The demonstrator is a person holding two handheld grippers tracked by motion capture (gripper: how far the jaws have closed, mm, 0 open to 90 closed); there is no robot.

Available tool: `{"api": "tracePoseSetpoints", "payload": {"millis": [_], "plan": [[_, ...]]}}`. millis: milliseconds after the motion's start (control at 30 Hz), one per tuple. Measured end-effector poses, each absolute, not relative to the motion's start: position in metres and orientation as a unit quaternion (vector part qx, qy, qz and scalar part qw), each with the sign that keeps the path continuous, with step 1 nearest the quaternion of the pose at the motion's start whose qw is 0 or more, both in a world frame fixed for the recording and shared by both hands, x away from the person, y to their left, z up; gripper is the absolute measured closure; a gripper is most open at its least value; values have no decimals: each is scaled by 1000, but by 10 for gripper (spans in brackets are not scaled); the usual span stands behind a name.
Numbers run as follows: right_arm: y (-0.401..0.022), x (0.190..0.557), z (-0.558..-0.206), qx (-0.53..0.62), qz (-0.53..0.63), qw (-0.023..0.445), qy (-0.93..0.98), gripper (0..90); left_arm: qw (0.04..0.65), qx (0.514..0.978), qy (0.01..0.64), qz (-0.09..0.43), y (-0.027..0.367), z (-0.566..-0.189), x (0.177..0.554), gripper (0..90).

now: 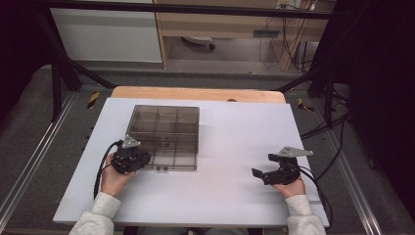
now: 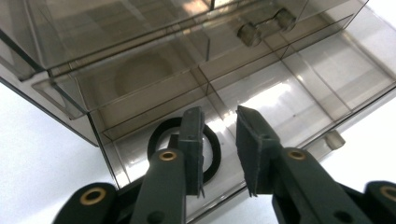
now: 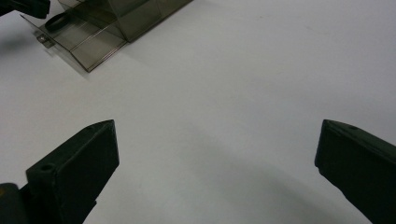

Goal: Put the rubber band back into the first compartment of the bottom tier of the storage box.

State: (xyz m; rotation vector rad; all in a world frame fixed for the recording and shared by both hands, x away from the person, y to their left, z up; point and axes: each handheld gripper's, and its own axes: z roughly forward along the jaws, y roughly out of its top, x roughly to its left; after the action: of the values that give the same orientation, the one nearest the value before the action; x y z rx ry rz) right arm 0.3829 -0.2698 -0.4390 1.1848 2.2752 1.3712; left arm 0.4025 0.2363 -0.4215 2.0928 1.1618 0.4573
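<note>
— Smoky clear plastic, that organiser box (image 1: 164,137); where does it sit?

— On the left half of the white table (image 1: 230,196), toward the far side, with its drawer (image 2: 261,107) pulled out at the near edge. A black ring (image 2: 184,149) lies in the left near compartment of that drawer (seen through the clear wall in the left gripper view).

— And the left gripper (image 2: 219,154)?

— Right at the near left corner of the box, hanging over the open drawer. Its jaws stand a little apart with nothing between the pads; the ring lies below and behind the left jaw, and I cannot tell whether the jaw touches it.

— The drawer has handles?

— Two small clear knobs on a bar (image 2: 266,28) show on the drawer above, and one little peg (image 2: 334,139) at the open drawer's front edge.

— What of the right gripper (image 1: 266,174)?

— Well apart from the box, near the right near edge of the table, held low in the right hand (image 1: 289,187). Its jaws are spread wide over bare white surface, gripping nothing.
</note>
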Motion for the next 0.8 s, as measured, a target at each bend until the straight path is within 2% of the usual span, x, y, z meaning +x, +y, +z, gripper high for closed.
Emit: {"api": "tracePoseSetpoints", "payload": {"millis": [800], "plan": [[-270, 382, -438, 406, 468, 116, 776, 2, 367, 806, 431, 171, 235, -413, 389, 402]]}}
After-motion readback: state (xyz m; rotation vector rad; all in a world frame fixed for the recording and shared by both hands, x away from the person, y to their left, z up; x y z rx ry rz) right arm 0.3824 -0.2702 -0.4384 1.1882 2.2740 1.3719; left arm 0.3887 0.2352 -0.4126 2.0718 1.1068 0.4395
